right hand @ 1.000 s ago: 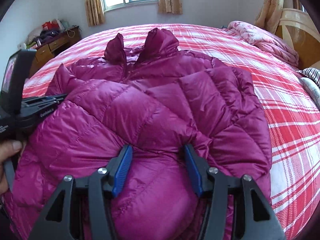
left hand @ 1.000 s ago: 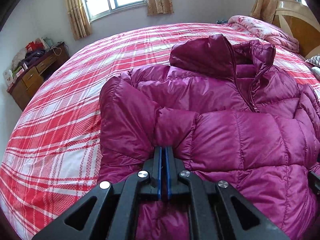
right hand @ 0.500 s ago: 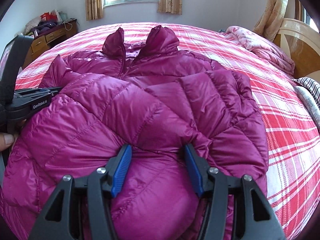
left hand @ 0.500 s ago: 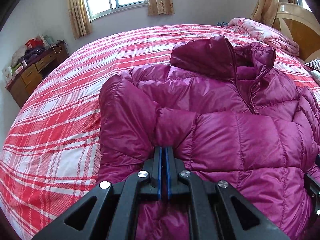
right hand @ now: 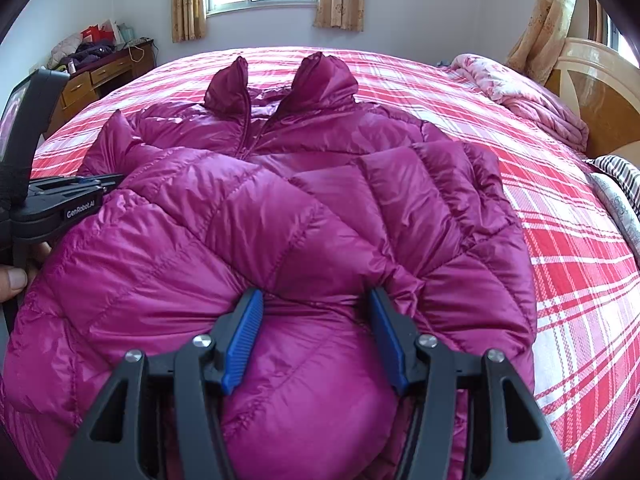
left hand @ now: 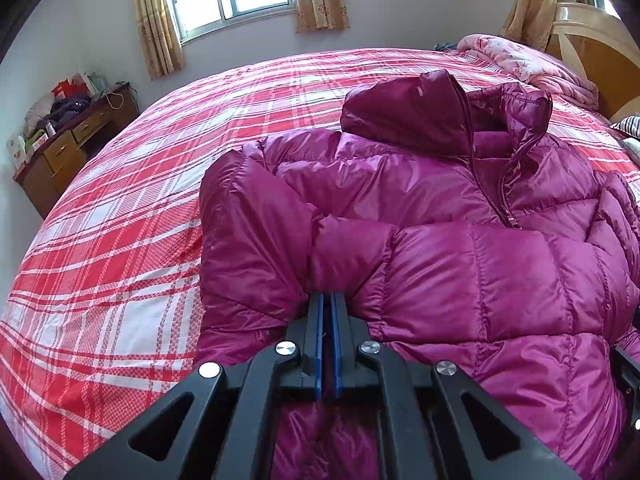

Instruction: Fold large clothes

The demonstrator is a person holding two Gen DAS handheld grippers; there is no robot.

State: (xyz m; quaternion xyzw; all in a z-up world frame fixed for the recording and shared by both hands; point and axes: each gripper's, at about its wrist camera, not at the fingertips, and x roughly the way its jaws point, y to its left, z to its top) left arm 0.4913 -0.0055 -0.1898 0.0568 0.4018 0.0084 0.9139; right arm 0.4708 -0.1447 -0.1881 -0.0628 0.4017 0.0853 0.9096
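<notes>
While nothing shifts since before, we keep left gripper clamped on jacket, right gripper half-spread around a fold.

A: Anything changing?
B: Barely. The right wrist view is tipping up a hair. The striped pillow is showing more at 3 o'clock.
A: And the jacket?
B: Its hood is creeping toward 12 o'clock in the right wrist view, only slightly.
</notes>
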